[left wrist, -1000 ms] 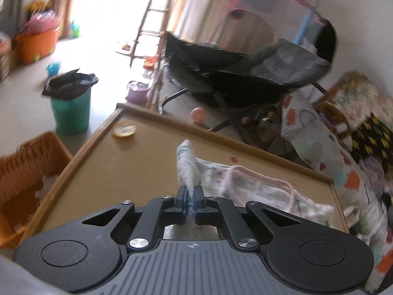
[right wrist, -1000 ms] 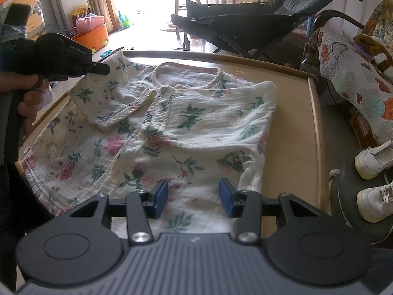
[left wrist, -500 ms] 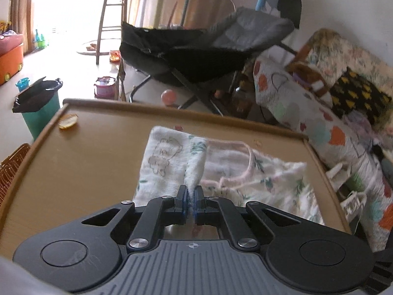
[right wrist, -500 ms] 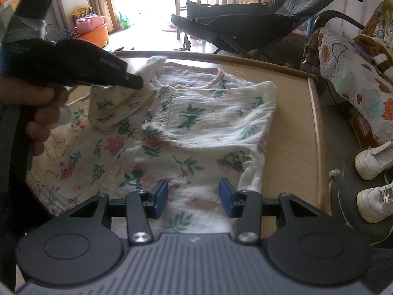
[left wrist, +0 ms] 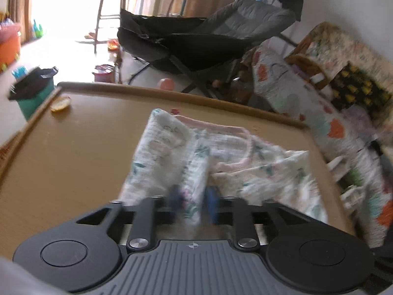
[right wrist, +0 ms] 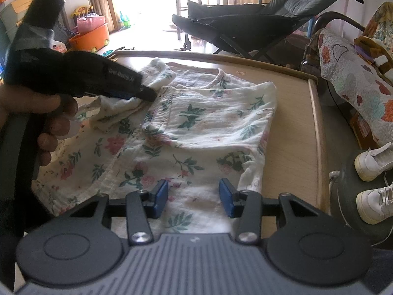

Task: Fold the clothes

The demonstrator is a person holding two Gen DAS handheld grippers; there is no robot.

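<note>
Two tools over one floral garment (right wrist: 186, 132), spread mid-frame on the wooden table (right wrist: 292, 132). Left tool (right wrist: 147, 92), at left, hand-held: jaws just opened, a fold of sleeve loose between them. Right tool (right wrist: 194, 196), bottom centre: jaws apart over the hem, gripping nothing.

Small white lettering on left gripper (right wrist: 147, 93), illegible

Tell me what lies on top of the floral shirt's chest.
The white floral shirt has its sleeve folded over the chest, with the left hand-held gripper over it, jaws just opened. The wooden table beneath the shirt is covered.
</note>
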